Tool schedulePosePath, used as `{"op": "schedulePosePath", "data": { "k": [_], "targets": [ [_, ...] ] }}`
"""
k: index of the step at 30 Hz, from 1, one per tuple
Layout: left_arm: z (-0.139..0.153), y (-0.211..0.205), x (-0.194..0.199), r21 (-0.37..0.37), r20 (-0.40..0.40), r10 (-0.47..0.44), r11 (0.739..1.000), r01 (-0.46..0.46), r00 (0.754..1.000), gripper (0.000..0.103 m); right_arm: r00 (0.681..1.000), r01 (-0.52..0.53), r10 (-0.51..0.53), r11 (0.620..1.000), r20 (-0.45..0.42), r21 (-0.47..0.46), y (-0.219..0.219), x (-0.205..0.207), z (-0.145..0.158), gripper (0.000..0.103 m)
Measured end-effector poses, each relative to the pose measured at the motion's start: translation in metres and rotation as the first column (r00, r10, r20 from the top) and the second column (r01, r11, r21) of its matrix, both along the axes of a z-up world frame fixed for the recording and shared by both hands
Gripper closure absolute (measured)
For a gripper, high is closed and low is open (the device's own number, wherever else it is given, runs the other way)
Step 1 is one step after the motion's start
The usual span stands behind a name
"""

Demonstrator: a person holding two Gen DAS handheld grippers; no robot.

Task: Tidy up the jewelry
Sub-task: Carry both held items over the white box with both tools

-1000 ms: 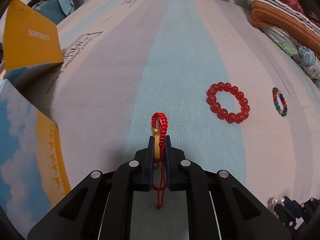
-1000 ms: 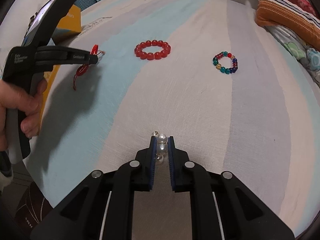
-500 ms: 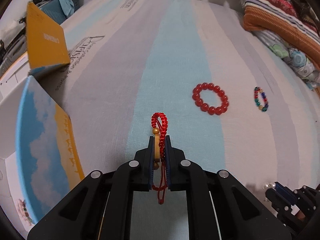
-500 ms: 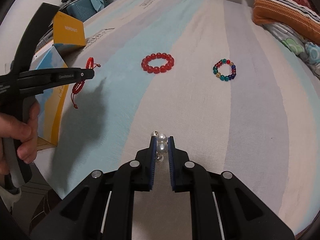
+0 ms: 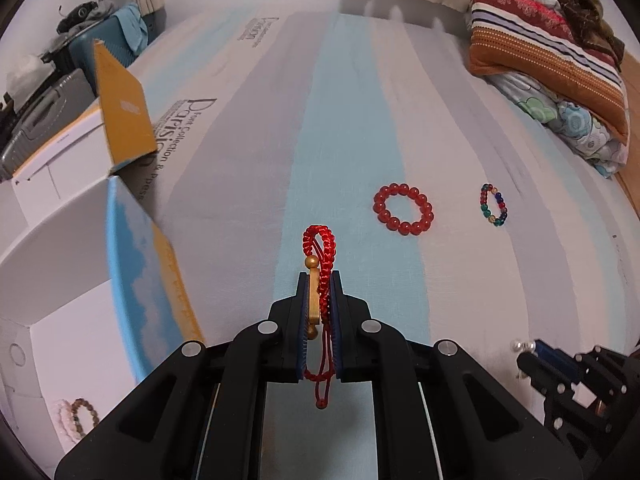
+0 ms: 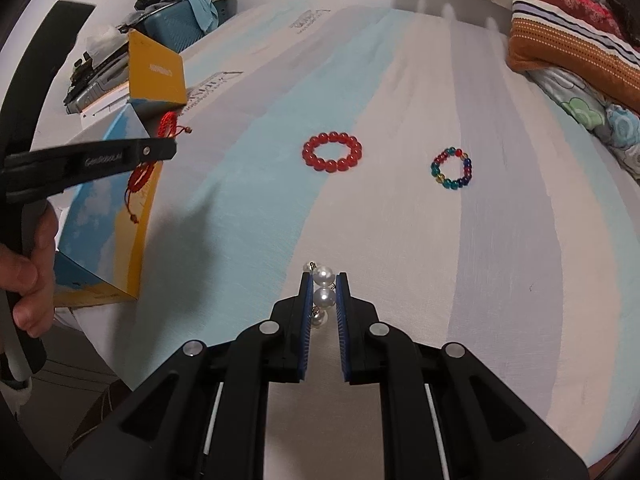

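My left gripper [image 5: 319, 276] is shut on a red woven cord bracelet [image 5: 322, 246] with gold beads, held above the bed near the open box [image 5: 132, 264]. It also shows in the right wrist view [image 6: 160, 148], with the cord bracelet [image 6: 141, 174] hanging from it. My right gripper [image 6: 323, 276] is shut on a pearl piece [image 6: 323, 286], above the bed's near edge. A red bead bracelet [image 6: 332, 152] and a multicolour bead bracelet [image 6: 451, 168] lie flat on the bed ahead.
The open box has blue-and-yellow flaps; inside lie a pink item and a brown bead bracelet [image 5: 82, 418]. Folded blankets [image 5: 552, 56] are stacked at the far right. A suitcase and clutter [image 6: 176, 12] stand beyond the bed's left side.
Both grippers have pulled back and up from the bed. The left gripper with the cord bracelet has moved left toward the open box, which now shows its inside.
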State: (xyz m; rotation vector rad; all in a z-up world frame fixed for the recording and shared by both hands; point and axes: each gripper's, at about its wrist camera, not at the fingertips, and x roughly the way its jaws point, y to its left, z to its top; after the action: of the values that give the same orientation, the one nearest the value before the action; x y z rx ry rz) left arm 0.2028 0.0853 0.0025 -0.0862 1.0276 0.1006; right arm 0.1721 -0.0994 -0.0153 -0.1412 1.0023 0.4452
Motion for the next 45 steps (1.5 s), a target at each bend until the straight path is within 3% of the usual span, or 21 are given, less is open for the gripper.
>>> {"op": "schedulePosePath", "data": {
  "k": [29,45],
  "targets": [
    [0.065,0.09,-0.079,0.022,0.088,0.084,0.996,-0.086,0.993,0.095,0.991,0.003,-0.001,1.0,0.132,-0.011,0.064,-0.012,0.065,0.092],
    [0.062,0.172,-0.128,0.017,0.078,0.218,0.975,-0.22,0.973,0.095,0.979,-0.079,0.077,0.997,0.19,0.002,0.144,-0.023,0.092,0.092]
  ]
}}
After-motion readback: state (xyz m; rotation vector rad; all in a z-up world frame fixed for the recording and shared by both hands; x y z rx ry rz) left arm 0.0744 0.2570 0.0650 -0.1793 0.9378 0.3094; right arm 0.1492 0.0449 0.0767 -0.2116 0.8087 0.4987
